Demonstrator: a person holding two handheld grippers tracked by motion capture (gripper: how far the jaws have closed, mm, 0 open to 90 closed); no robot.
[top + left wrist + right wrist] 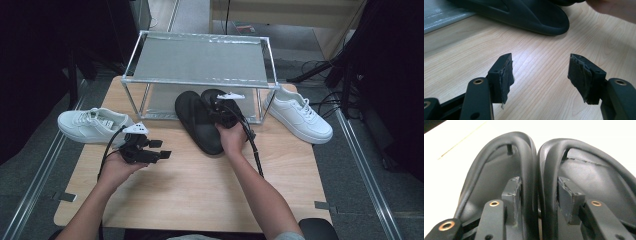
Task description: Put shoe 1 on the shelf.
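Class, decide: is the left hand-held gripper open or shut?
Open. In the left gripper view, the left hand-held gripper has jaws standing wide apart, with bare light wooden table between them.

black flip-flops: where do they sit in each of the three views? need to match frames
High view: black flip-flops at table centre, in front of the metal rack, under the right gripper.
Left gripper view: one sole's rounded end along the top edge, beyond the open left gripper.
Right gripper view: both straps side by side, between its jaws.
Shared landmark: light wooden table.
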